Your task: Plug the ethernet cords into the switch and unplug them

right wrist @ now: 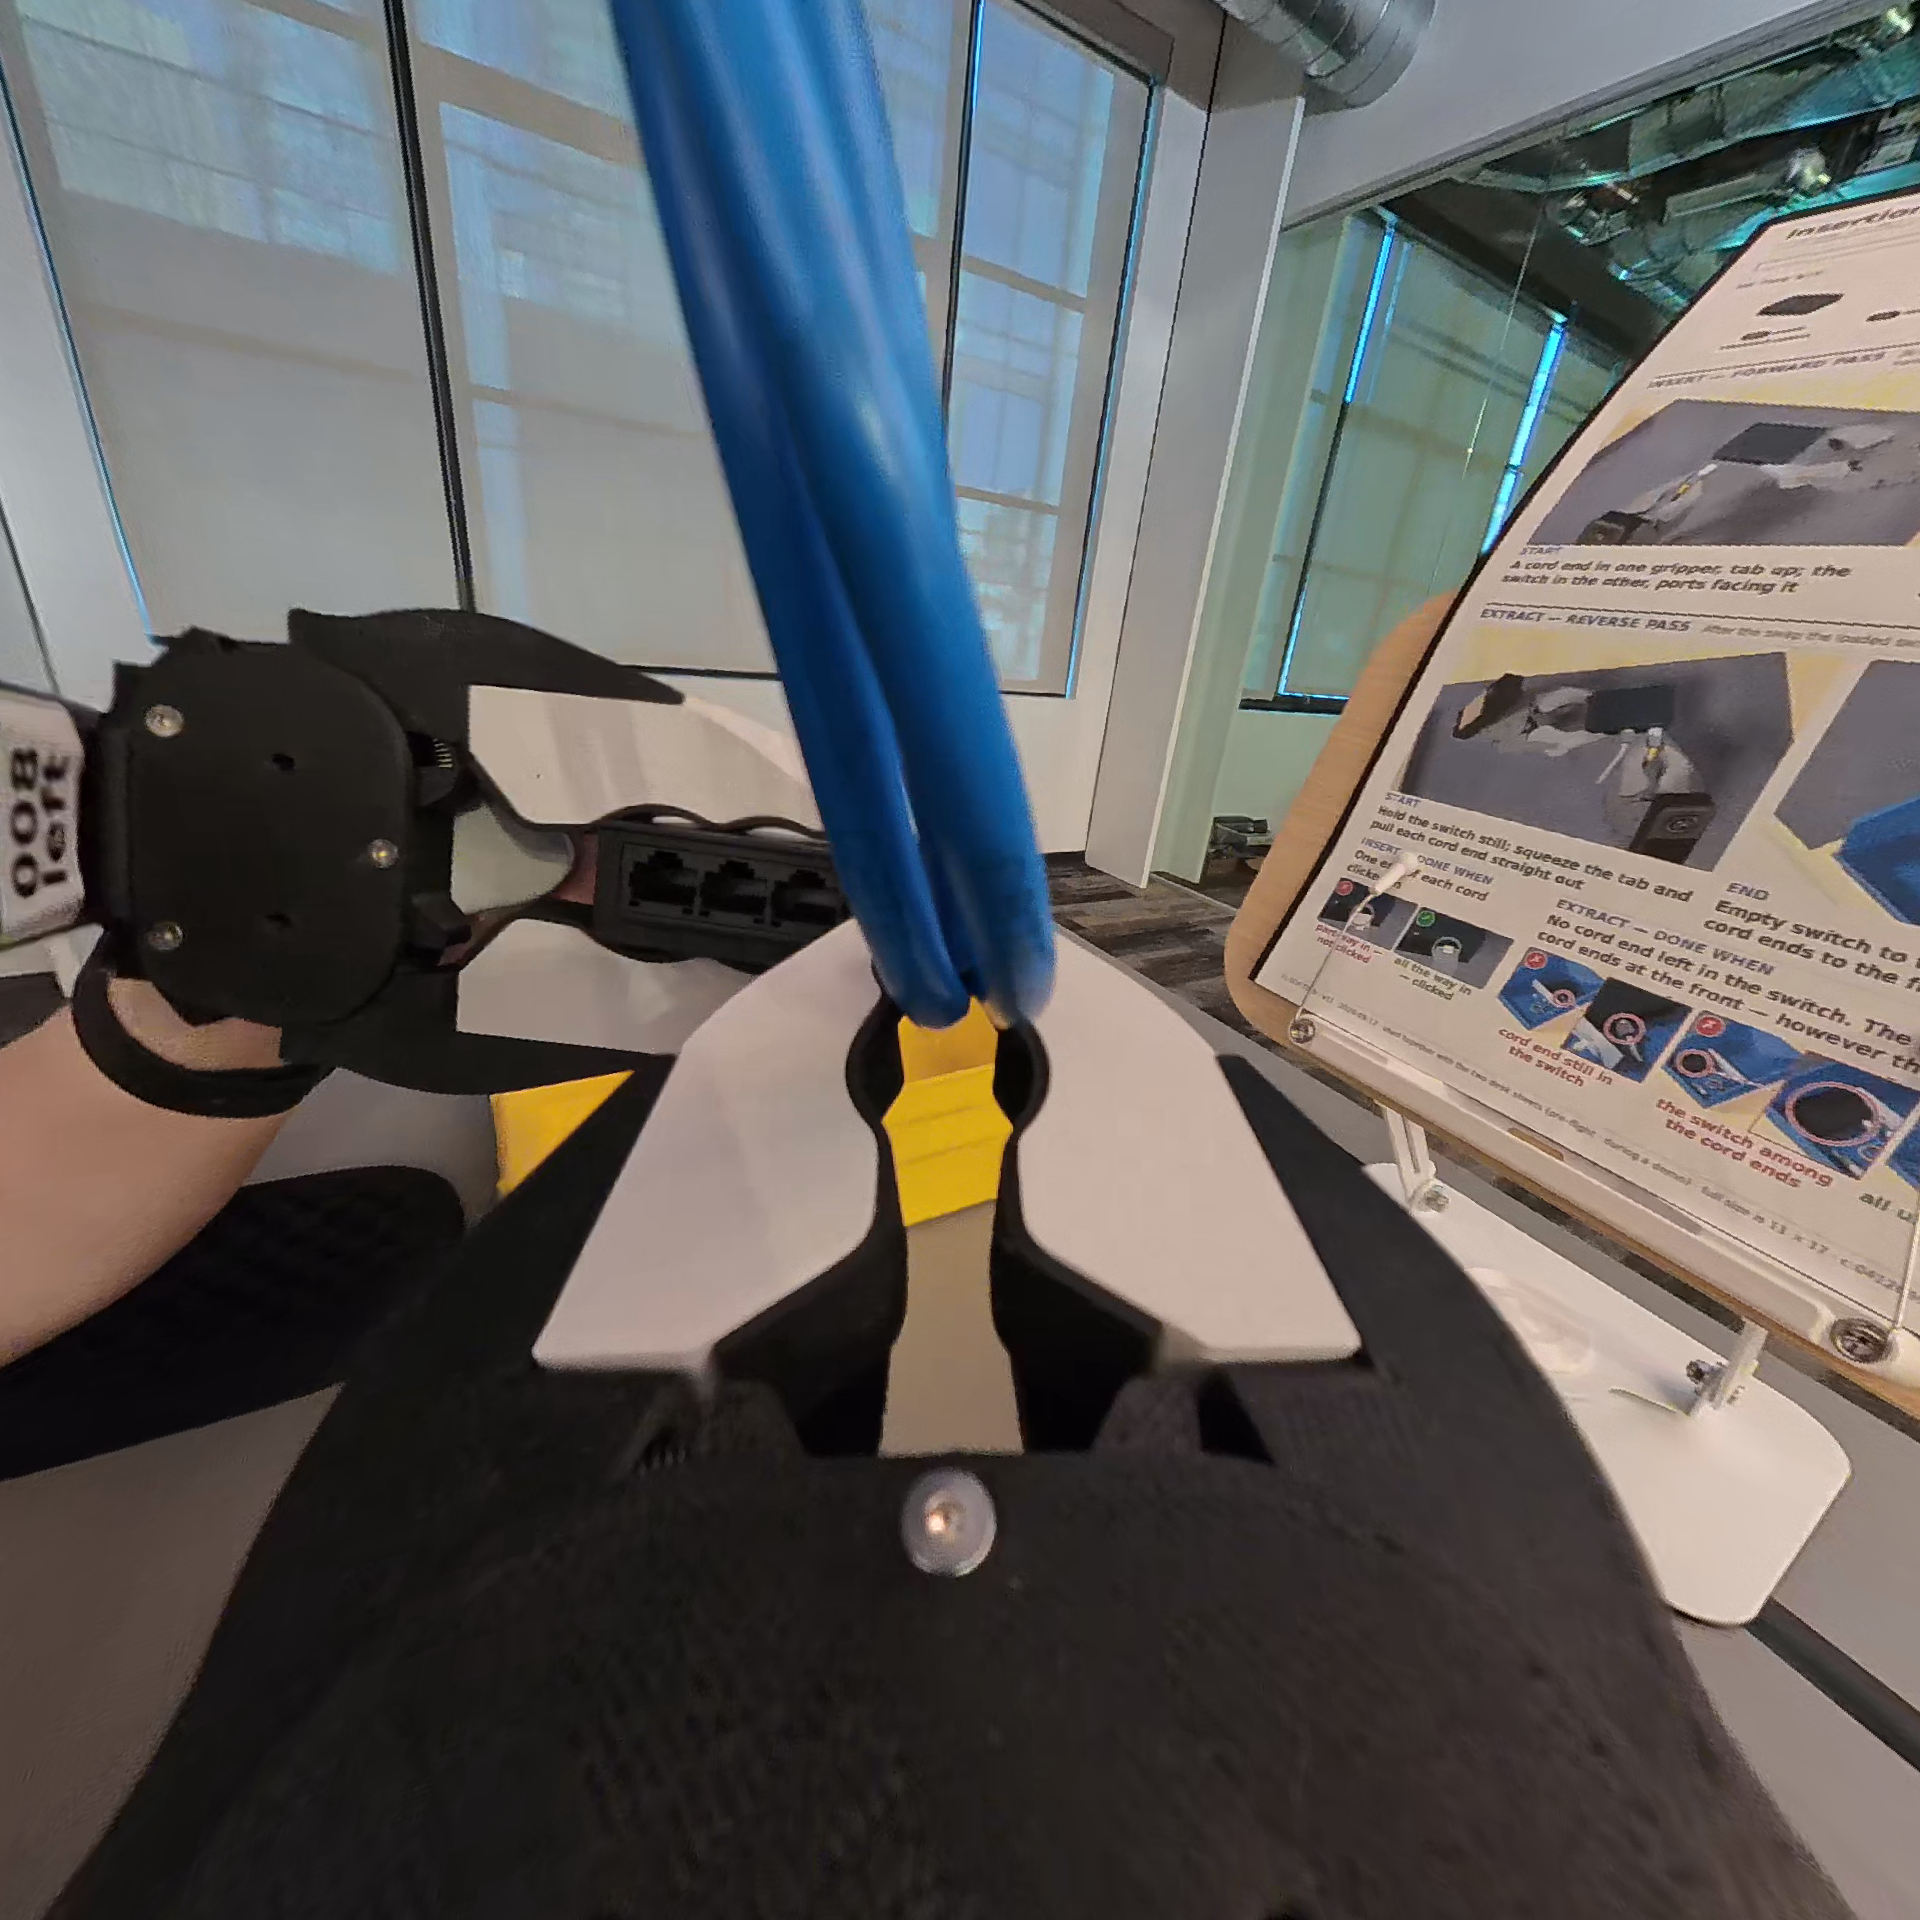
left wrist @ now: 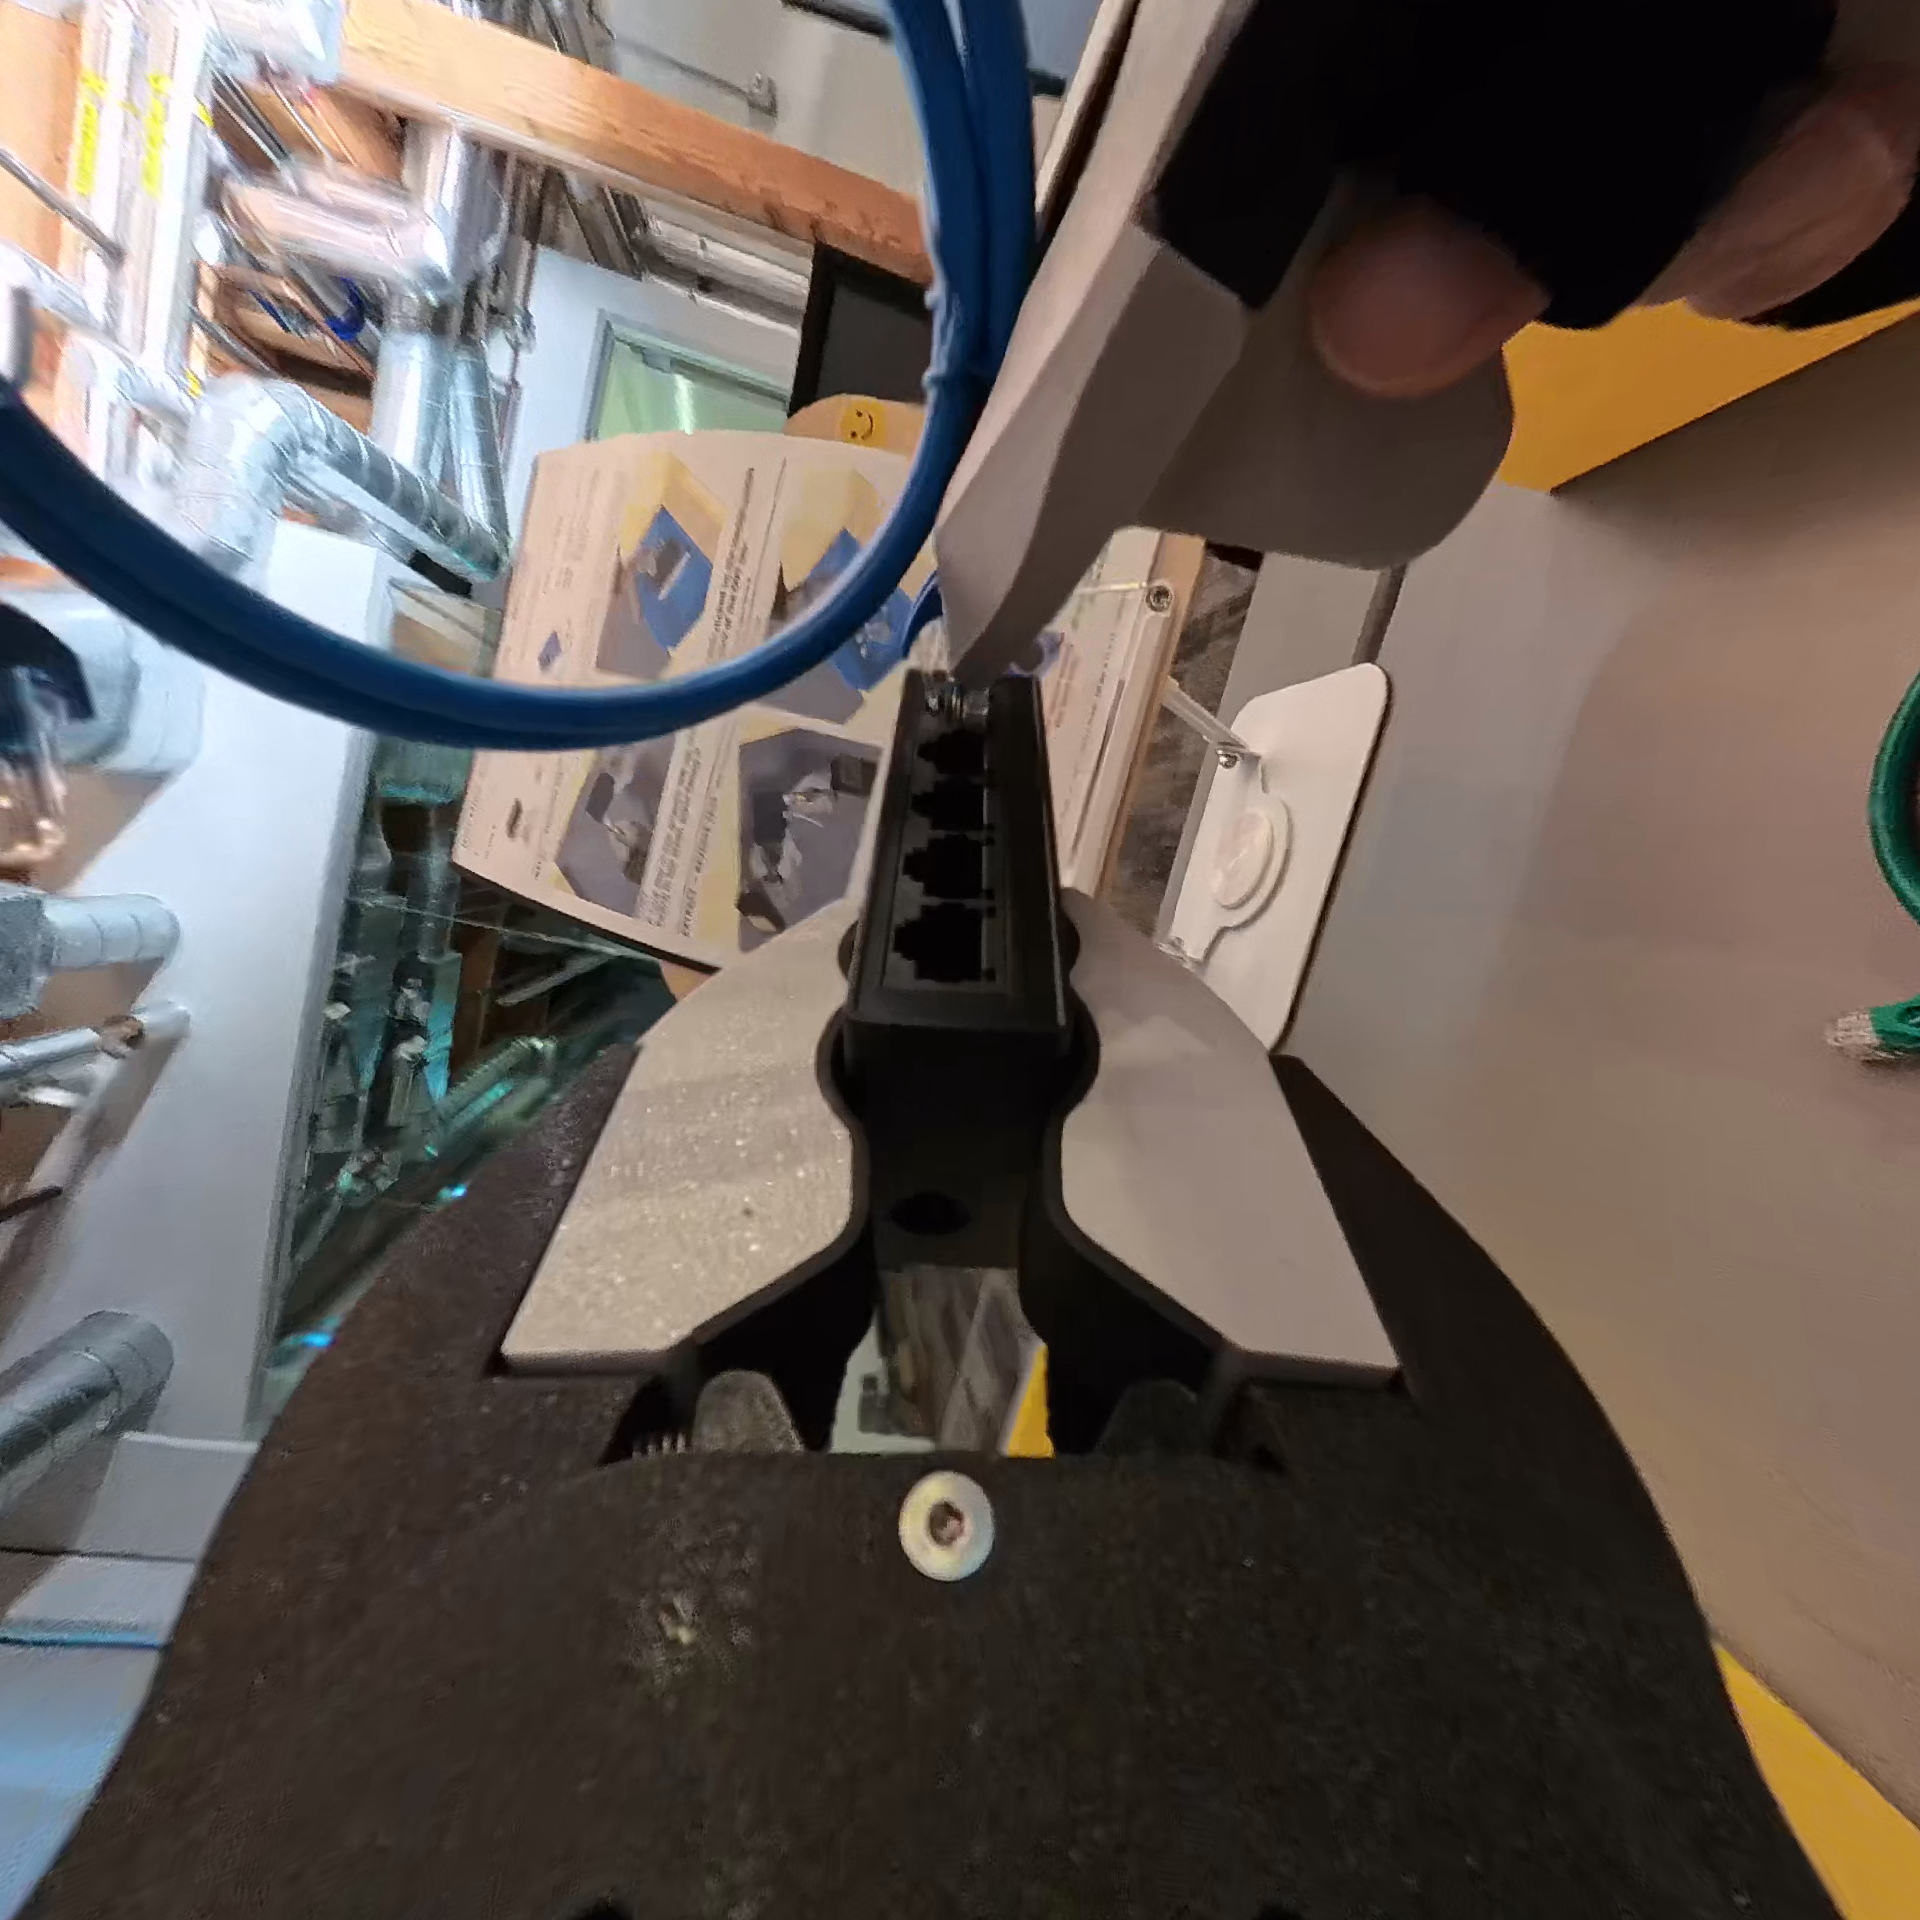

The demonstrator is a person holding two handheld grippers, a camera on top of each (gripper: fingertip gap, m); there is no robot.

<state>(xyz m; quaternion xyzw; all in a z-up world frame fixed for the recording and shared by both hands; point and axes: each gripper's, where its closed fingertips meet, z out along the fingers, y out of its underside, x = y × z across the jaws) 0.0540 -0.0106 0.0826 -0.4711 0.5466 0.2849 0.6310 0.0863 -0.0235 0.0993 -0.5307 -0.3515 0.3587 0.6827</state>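
My left gripper (left wrist: 956, 997) is clamped on the black switch (left wrist: 951, 883), held off the grey table (left wrist: 1662, 831) with its row of ports facing outward. My right gripper (right wrist: 951, 1023) is closed on the blue ethernet cord (right wrist: 831, 520), its tips meeting the switch's far end port. A green cord (left wrist: 1886, 1029) lies near the table's edge, beside a standing instruction board (right wrist: 1662, 779).
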